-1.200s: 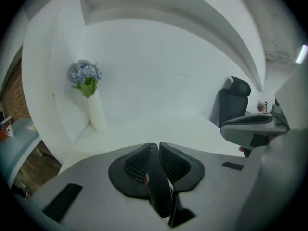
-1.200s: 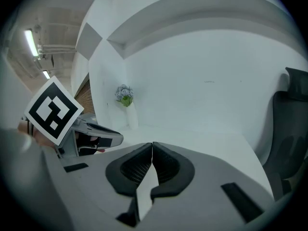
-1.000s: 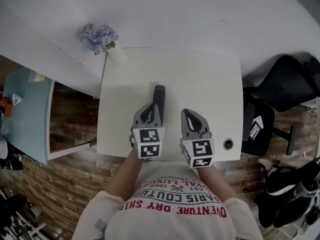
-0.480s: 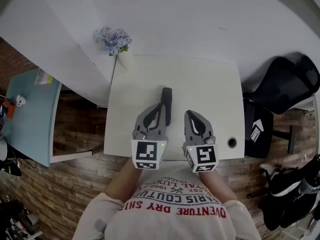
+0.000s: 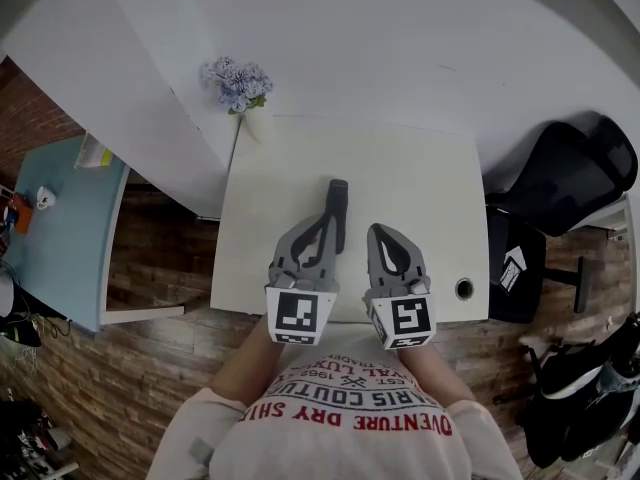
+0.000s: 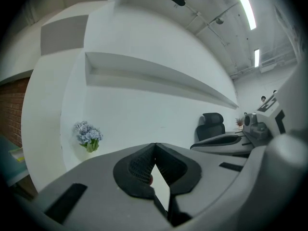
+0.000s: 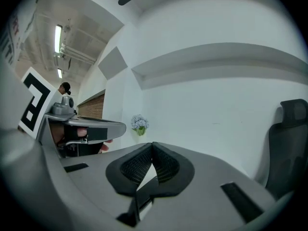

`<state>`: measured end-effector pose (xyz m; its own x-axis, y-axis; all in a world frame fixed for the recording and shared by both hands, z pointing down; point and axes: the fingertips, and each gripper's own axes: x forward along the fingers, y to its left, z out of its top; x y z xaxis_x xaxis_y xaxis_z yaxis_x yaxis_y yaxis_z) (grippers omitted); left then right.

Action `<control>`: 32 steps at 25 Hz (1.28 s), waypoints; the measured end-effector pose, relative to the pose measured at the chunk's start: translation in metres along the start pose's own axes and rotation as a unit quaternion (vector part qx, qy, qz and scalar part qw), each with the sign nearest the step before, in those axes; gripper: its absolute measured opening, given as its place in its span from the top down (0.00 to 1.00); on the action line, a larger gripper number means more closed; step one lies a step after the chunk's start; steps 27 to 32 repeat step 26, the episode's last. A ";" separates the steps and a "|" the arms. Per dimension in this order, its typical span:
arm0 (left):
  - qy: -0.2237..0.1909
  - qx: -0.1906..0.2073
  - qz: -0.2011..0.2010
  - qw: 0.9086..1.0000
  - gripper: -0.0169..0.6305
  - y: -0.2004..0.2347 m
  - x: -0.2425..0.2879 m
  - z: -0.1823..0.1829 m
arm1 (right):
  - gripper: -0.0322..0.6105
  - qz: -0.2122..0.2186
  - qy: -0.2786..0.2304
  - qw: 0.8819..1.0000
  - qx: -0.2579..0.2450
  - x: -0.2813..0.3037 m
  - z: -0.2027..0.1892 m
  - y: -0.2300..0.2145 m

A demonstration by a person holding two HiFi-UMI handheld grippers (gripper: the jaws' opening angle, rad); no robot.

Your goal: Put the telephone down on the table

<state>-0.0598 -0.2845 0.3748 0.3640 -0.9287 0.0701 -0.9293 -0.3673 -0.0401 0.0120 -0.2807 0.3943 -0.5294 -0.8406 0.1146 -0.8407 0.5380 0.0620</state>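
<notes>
The dark grey telephone handset (image 5: 338,206) lies lengthwise on the white table (image 5: 420,183), near its middle. My left gripper (image 5: 320,224) rests just left of the handset's near end, which it partly hides. Its jaws are shut, and in the left gripper view (image 6: 154,146) the pads meet with nothing between them. My right gripper (image 5: 381,232) sits a little to the right of the handset, apart from it. It is also shut on nothing in the right gripper view (image 7: 152,144). Each gripper shows at the edge of the other's view.
A vase of pale blue flowers (image 5: 238,83) stands at the table's far left corner, against the white wall. A round cable hole (image 5: 463,289) is at the near right corner. A black office chair (image 5: 565,168) stands to the right, and a light blue table (image 5: 60,228) to the left.
The head view has shifted slightly. Both grippers have drawn back a little toward my body. The handset stays where it was on the table.
</notes>
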 end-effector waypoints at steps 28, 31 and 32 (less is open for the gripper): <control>0.026 -0.070 -0.008 0.997 0.94 0.000 0.025 -0.021 | 0.91 -0.026 0.038 0.999 0.010 0.003 -0.021 -0.035; 0.026 -0.070 -0.008 0.997 0.94 0.000 0.025 -0.021 | 0.91 -0.026 0.038 0.999 0.010 0.003 -0.021 -0.035; 0.026 -0.070 -0.008 0.997 0.94 0.000 0.025 -0.021 | 0.91 -0.026 0.038 0.999 0.010 0.003 -0.021 -0.035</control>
